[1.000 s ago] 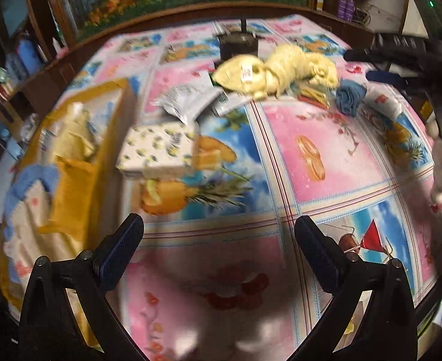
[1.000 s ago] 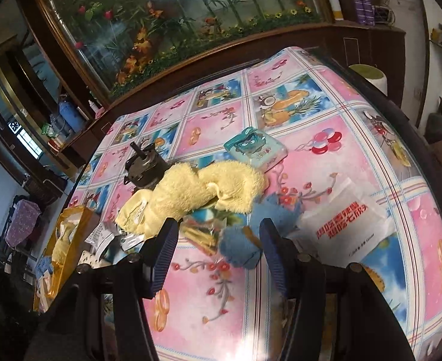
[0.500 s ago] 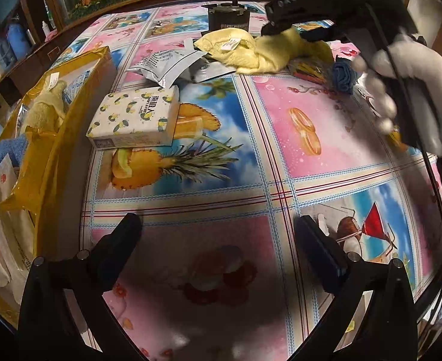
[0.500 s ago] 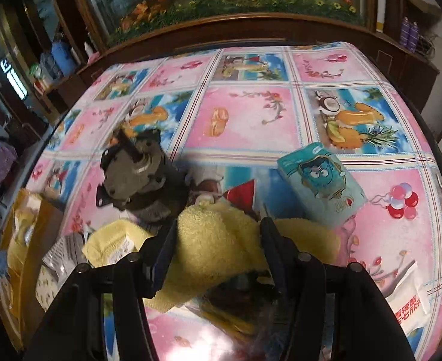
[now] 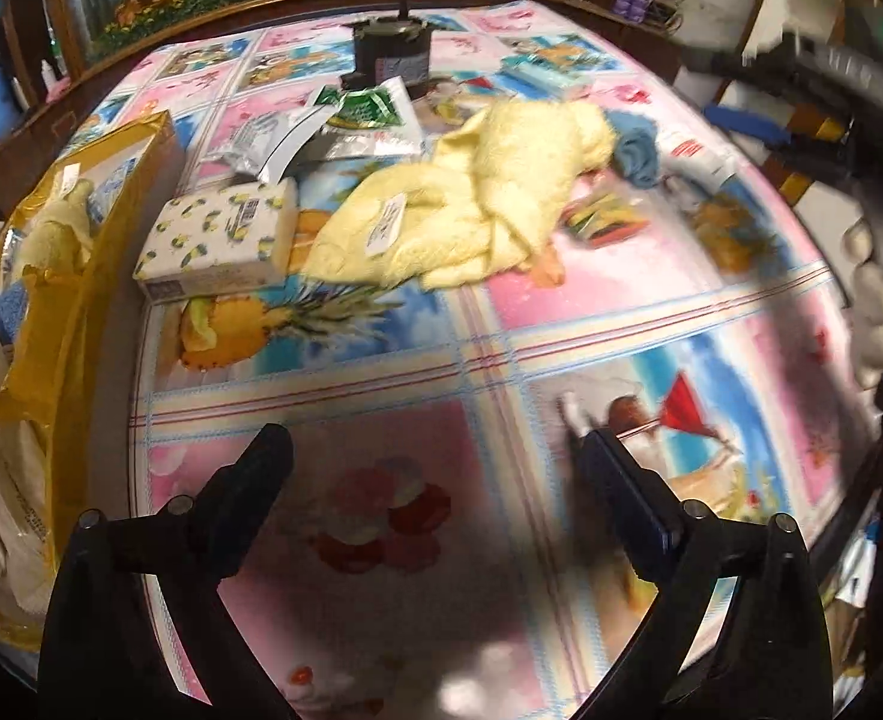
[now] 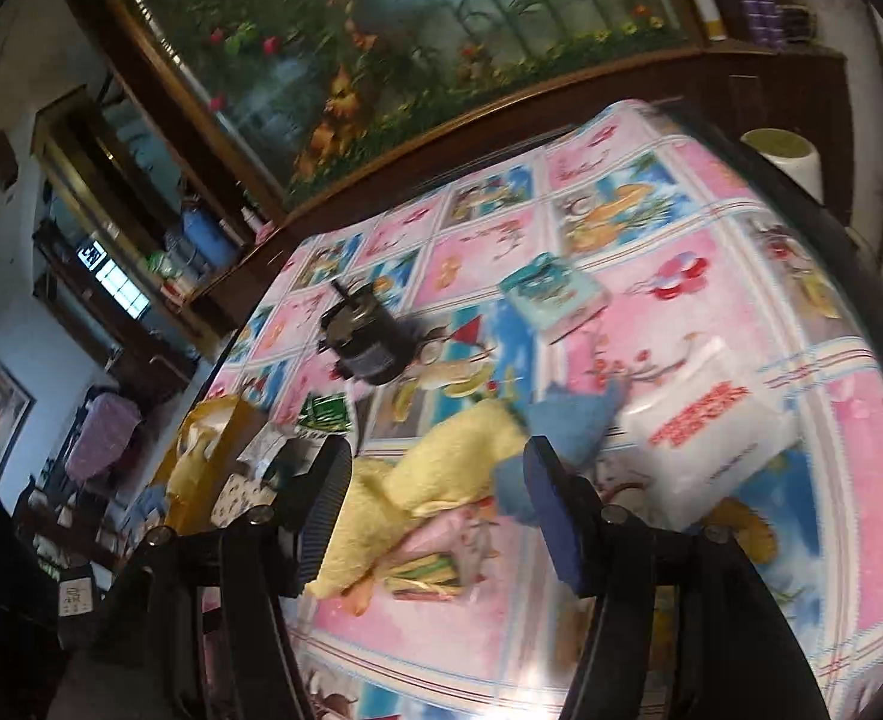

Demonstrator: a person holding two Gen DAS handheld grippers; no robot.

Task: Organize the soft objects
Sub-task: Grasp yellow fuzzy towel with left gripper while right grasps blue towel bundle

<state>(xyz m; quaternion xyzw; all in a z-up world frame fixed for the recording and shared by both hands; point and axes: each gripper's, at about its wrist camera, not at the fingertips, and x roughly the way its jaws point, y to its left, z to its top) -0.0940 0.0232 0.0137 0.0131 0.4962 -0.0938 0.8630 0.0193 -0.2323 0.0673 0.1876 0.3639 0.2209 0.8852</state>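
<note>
One yellow towel (image 5: 477,192) lies crumpled at the upper middle of the left wrist view, a white tag on its near fold, and one blue cloth (image 5: 636,153) sits touching its right end. Just left of the towel is one tissue pack printed with lemons (image 5: 219,240), and above that a loose heap of foil sachets (image 5: 321,126), at least three, one with green print. One dark cylindrical device (image 5: 390,54) stands at the top centre, and one teal tissue pack (image 5: 540,69) lies to its right. Along the left edge one yellow bag (image 5: 69,276) stands open with a second yellowish cloth and a blue one inside. The left gripper (image 5: 435,468) is spread wide at the bottom of the frame with only the patterned tablecloth (image 5: 591,300) between its fingers. In the right wrist view the right gripper (image 6: 438,474) is above the table, its jaws opening; the towel and blue cloth show in the gap beyond them, untouched by the pads. One white tissue pack with red lettering (image 6: 705,432) lies right of centre. The right hand (image 5: 876,300) appears blurred at the right edge of the left wrist view.
</note>
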